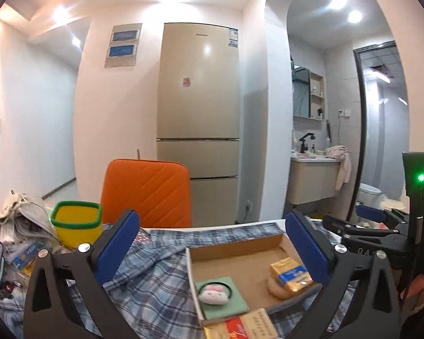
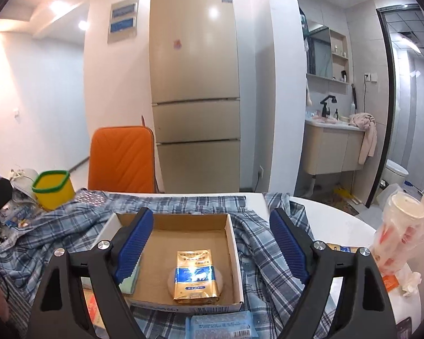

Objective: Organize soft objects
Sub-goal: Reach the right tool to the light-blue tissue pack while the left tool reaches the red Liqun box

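Note:
A shallow cardboard box [image 1: 234, 244] [image 2: 234, 243] lies on a blue plaid cloth [image 1: 149, 276] [image 2: 268, 254]. In it are a gold and blue packet [image 1: 292, 278] [image 2: 195, 276] on a pale round pad [image 1: 277, 288], a green square cloth [image 1: 230, 302] [image 2: 131, 281] and a small white plush hair tie [image 1: 212, 293]. My left gripper [image 1: 212, 248] is open and empty above the box's near left side. My right gripper [image 2: 212, 248] is open and empty over the box. A blue wipes pack [image 2: 220, 326] lies in front of the box.
A yellow bin with a green rim [image 1: 77, 223] [image 2: 52, 188] stands at the back left beside clutter. An orange chair back [image 1: 147, 192] [image 2: 123, 158] is behind the table. A bagged cup [image 2: 395, 234] stands at the right. Red and tan packets [image 1: 243, 326] lie near the box.

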Tool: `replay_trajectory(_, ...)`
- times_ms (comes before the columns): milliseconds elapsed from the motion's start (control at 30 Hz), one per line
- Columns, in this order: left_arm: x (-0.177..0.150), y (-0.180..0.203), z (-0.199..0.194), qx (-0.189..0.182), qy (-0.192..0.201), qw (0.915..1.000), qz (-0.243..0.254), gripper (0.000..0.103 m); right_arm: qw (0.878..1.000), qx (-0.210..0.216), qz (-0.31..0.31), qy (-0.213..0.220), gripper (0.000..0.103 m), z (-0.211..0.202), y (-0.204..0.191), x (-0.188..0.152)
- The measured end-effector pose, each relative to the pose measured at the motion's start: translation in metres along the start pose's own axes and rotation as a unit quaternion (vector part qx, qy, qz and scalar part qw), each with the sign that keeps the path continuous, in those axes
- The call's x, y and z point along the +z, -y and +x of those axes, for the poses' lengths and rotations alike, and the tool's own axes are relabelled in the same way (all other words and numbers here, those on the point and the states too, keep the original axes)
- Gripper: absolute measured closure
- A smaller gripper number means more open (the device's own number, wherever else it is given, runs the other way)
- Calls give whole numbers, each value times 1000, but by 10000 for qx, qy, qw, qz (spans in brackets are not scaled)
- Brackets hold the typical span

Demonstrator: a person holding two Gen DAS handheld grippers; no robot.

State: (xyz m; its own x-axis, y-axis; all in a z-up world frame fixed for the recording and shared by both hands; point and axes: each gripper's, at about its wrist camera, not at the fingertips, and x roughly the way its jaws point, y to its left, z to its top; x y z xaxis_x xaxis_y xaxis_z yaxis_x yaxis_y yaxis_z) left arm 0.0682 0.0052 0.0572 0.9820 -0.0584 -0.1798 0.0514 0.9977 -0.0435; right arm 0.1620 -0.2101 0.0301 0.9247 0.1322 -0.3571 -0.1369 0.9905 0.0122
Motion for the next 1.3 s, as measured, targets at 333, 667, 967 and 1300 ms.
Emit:
replay_trajectory(333, -21, 20, -17, -174, -282, 9994, 127, 0, 9997, -41, -20, 256, 0, -39, 3, -7)
replay_trajectory(667, -57, 24, 0, -169, -863, 9960, 184, 0, 9994, 14, 212, 290, 0, -36, 20, -48)
replay_trajectory(967, -63, 24, 9, -260, -1124, 9932, 137, 0, 9999, 58, -14, -123, 0, -19, 12, -58)
replay_trajectory(1300, -62, 19, 7, -193, -1088, 9939, 61, 0, 9963, -66, -241, -823, 0, 1, 10, -61)
